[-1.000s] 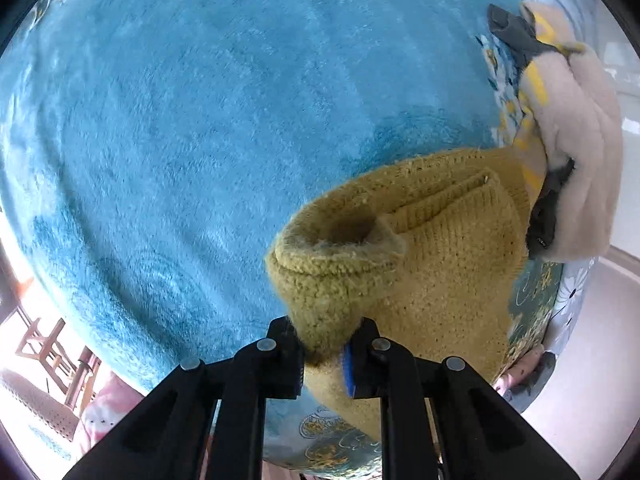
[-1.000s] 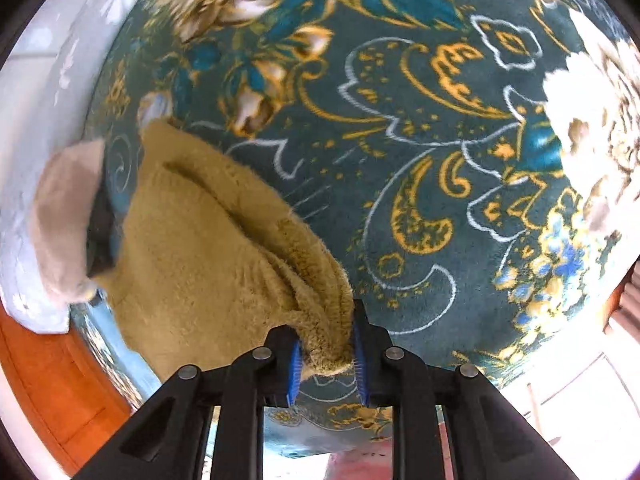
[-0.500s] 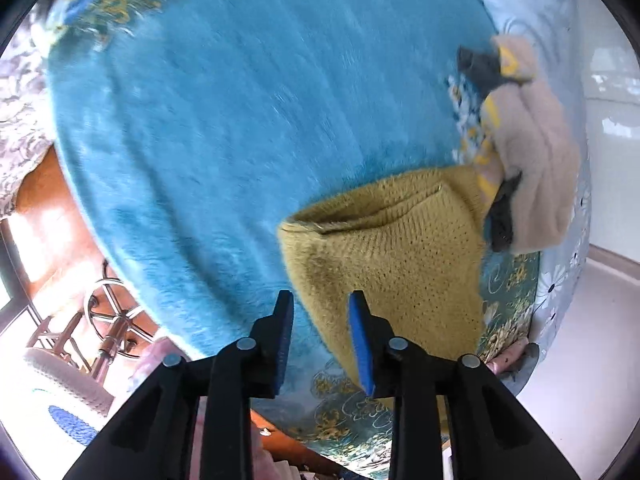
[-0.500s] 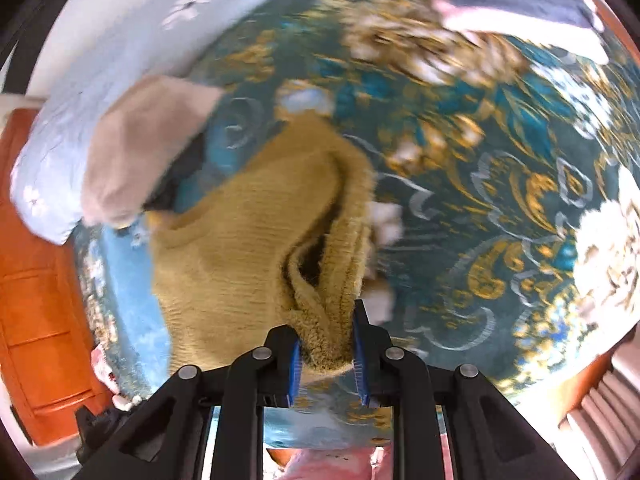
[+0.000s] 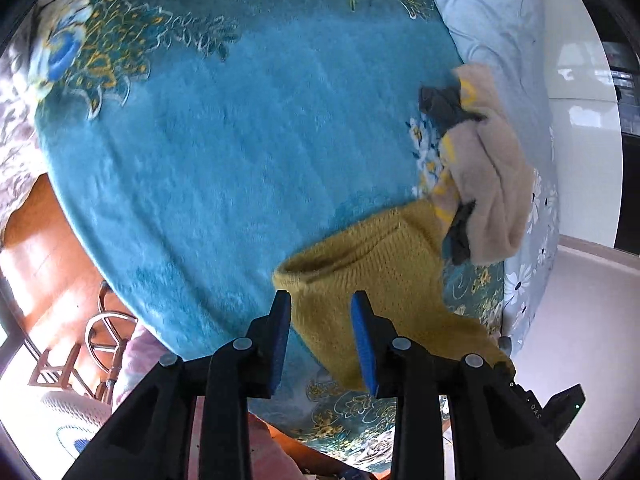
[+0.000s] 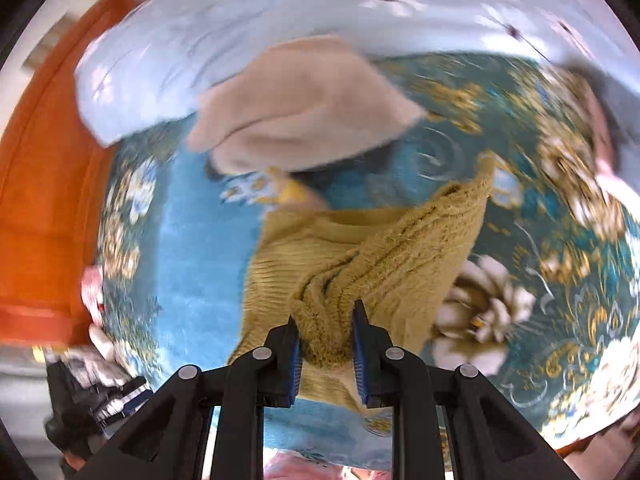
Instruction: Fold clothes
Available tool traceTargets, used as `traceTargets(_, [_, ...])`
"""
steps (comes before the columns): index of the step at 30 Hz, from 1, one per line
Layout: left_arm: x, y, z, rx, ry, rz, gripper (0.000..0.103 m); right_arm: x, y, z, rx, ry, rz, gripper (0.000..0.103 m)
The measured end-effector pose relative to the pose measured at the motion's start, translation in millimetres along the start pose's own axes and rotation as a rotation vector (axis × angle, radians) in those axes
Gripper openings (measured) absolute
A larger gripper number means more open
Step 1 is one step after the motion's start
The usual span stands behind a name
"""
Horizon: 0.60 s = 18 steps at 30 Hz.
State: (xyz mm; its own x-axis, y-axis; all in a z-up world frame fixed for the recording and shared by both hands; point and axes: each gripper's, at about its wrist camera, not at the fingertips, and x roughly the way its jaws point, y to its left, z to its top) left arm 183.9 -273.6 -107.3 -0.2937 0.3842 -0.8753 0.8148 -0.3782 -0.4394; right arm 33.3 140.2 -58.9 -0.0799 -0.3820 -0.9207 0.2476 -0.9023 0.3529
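Here the mustard knit sweater [image 5: 372, 264] lies near the teal floral blanket's [image 5: 224, 152] edge, touching a beige garment [image 5: 492, 184] beside the pale-blue pillow [image 5: 496, 20]. The left gripper [image 5: 320, 316] hangs spread above it; the right gripper [image 6: 325, 328] pinches 1 bunched fold. Orange wood floor [image 6: 36, 200] borders the bed.

- Looking like a bedroom in somebody's home.
- A plush teal floral blanket [image 5: 224, 152] is covering the bed, with a pale blue flowered pillow [image 5: 508, 28] lying at its far right.
- Knitwear is sitting on it: a mustard sweater [image 5: 384, 264], a beige fleece [image 5: 496, 184].
- Orange wooden furniture [image 6: 44, 184] is standing alongside.
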Motion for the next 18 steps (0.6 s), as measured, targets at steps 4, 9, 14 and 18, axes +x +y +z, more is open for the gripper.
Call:
traceTargets(4, [-5,9,40,-0.028,0.003,-0.033,0.032,31,66,-15,-0.162,0.062,-0.012,0.023])
traceTargets(9, [0,24,76,-0.045,0.040,-0.019,0.032,75,143,-39,-0.360,0.159,-0.018,0.023])
traceTargets(14, [13,38,88,-0.038,0.090,0.011,0.032,125,170,-66,-0.408,0.294,-0.044,0.023])
traceTargets(18, [31,45,90,-0.036,0.143,0.039,0.032,145,173,-81,-0.432,0.356,-0.057,0.023])
